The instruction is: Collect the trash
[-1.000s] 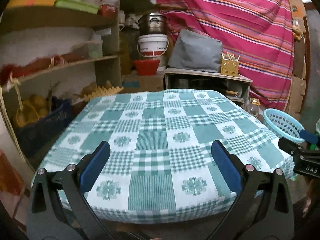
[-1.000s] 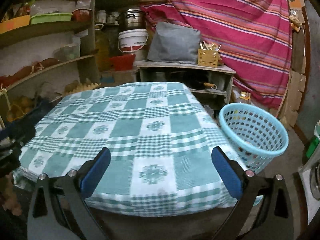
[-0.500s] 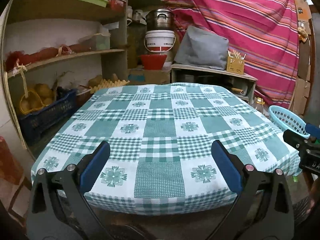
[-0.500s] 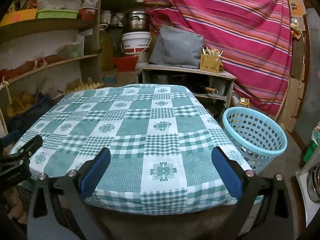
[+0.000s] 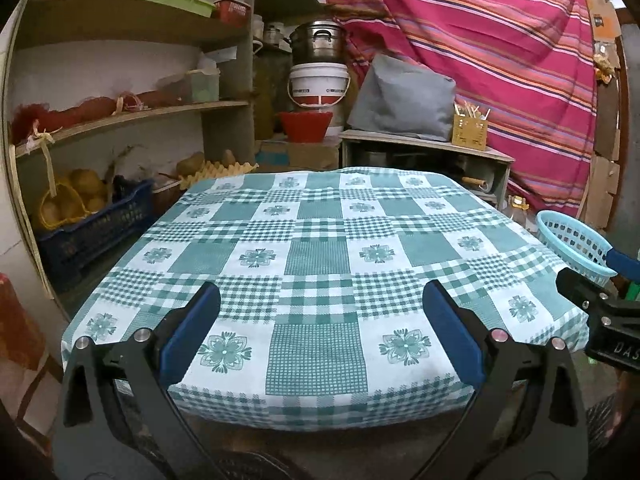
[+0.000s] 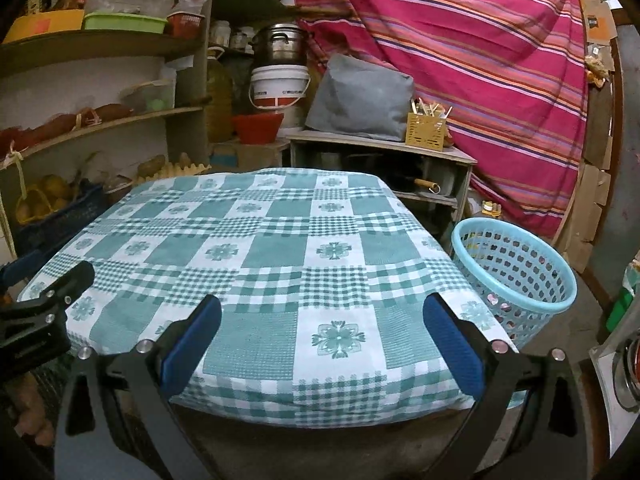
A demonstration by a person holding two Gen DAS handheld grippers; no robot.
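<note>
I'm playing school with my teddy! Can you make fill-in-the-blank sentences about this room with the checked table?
1. The basket beside the table is light ____.
2. Both the left gripper and the right gripper are ____, holding nothing.
3. The metal pot sits on top of a white ____.
4. The big cloth hanging behind has ____ on it.

Missing words: blue; open; bucket; stripes

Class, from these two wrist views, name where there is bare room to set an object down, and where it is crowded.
The whole checked tablecloth is bare, from the shelves on its left to the blue basket on its right. The shelves and the low cabinet behind are crowded. Both the left gripper and the right gripper are open and hold nothing.
</note>
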